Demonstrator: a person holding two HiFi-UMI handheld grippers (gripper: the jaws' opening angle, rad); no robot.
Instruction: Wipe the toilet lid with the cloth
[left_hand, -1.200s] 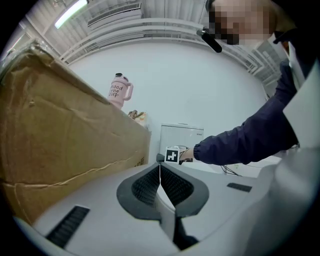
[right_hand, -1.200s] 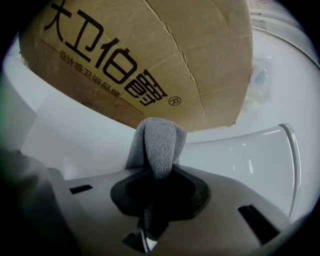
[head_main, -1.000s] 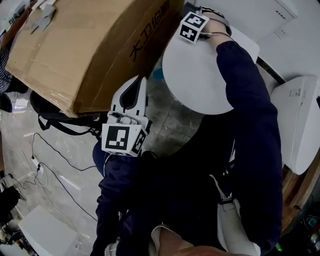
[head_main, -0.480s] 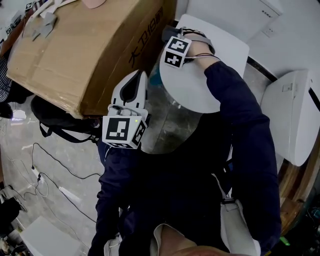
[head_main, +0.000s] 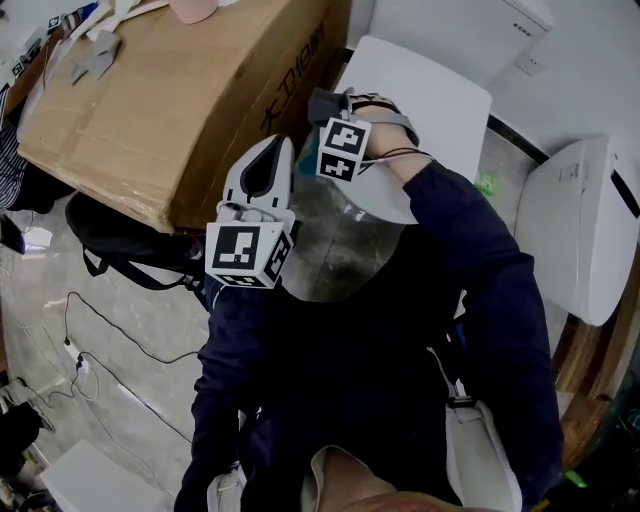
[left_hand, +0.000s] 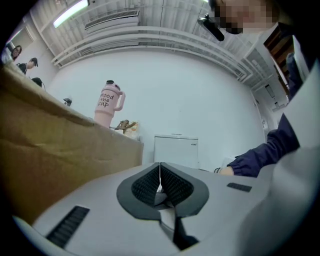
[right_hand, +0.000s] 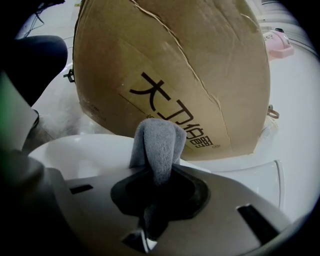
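The right gripper (right_hand: 157, 176) pinches the gray cloth (right_hand: 158, 141) by the 9 o'clock edge of the white toilet lid (head_main: 440, 95), so I think it should press flat and rub toward 3 o'clock, while the left gripper (left_hand: 160, 181) hangs squeezed together, holding nothing.

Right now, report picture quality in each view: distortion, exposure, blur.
Head view: sharp, but the person's dark clothing swallows detail while the white toilet lid runs bright. Left gripper view: strong fisheye, black vignetted corners, a mosaic patch at top; the pink bottle has legible print. Right gripper view: fisheye bulges the cardboard box; the grey cloth is crisp, lower left murky.
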